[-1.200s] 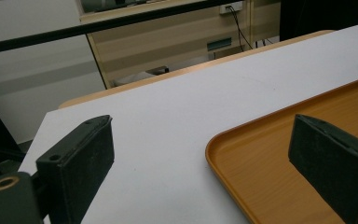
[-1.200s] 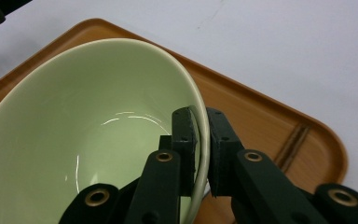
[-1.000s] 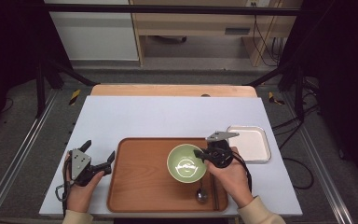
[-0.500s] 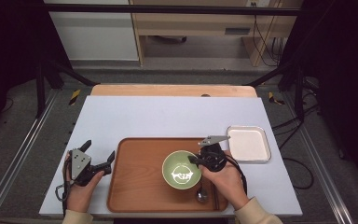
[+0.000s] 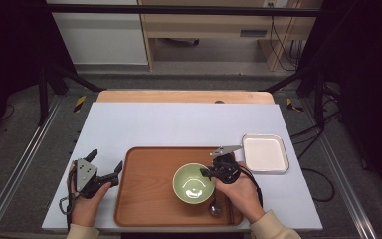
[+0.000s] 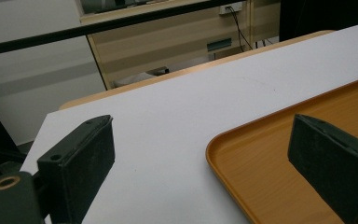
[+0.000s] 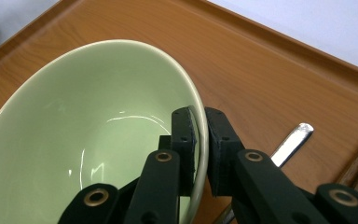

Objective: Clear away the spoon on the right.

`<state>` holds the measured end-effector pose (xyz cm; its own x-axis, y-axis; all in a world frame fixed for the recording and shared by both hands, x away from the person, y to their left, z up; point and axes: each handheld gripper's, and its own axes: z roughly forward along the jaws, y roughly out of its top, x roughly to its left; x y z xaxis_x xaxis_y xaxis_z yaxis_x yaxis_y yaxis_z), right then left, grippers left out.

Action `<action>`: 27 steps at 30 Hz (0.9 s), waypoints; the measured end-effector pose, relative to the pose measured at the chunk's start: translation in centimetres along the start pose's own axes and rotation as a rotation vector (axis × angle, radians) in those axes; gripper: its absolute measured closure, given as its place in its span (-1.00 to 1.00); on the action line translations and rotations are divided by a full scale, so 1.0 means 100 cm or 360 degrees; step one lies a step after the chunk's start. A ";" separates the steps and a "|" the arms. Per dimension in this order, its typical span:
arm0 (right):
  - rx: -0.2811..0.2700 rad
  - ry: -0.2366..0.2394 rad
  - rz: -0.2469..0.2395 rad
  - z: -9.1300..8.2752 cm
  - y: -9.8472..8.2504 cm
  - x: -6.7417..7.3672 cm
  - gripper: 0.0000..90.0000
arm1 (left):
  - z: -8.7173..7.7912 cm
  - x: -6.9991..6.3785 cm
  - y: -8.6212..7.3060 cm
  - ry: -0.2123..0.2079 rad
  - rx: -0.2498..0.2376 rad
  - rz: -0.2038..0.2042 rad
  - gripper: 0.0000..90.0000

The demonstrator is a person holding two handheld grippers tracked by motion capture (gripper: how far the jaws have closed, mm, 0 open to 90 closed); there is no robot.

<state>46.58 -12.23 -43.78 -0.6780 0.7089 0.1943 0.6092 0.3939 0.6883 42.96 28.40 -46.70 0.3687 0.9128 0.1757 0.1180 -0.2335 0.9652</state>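
The green bowl (image 5: 194, 182) on the wooden tray (image 5: 144, 199) is clamped at its rim by the right gripper (image 5: 210, 172) (left gripper (image 5: 104, 172) is held open beside the tray's left edge).

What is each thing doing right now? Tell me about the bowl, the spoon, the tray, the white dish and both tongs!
Green bowl: empty, over the tray, rim pinched.
Right tongs: shut on the bowl's rim.
Left tongs: open, holding nothing, beside the tray.
Spoon: lying on the tray, partly hidden.
Wooden tray: flat on the table.
White dish: empty, on the table beside the tray.
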 end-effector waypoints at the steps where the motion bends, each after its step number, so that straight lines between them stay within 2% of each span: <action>1: 0.0005 0.0000 -0.0002 0.001 0.000 0.000 0.85 | 0.000 0.000 0.000 -0.0001 0.0001 0.0001 -0.85; 2: 0.0009 -0.0002 0.0018 0.001 0.000 0.000 0.85 | 0.000 0.000 0.000 -0.0001 0.0000 0.0000 -0.85; 19: 0.0036 0.0034 0.0020 0.003 -0.001 -0.003 0.85 | 0.000 -0.001 0.000 -0.0003 0.0001 0.0002 -0.84; 20: 0.0039 0.0033 0.0040 0.004 -0.001 -0.002 0.85 | 0.000 -0.001 0.000 -0.0003 0.0002 0.0002 -0.84; 27: 0.0042 0.0039 0.0049 0.004 -0.002 -0.006 0.85 | 0.000 -0.001 0.000 -0.0003 0.0003 0.0004 -0.84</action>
<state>47.07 -12.55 -44.26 -0.6685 0.7065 0.2324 0.6402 0.3875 0.6633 42.96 28.34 -46.71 0.3706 0.9116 0.1777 0.1189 -0.2363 0.9644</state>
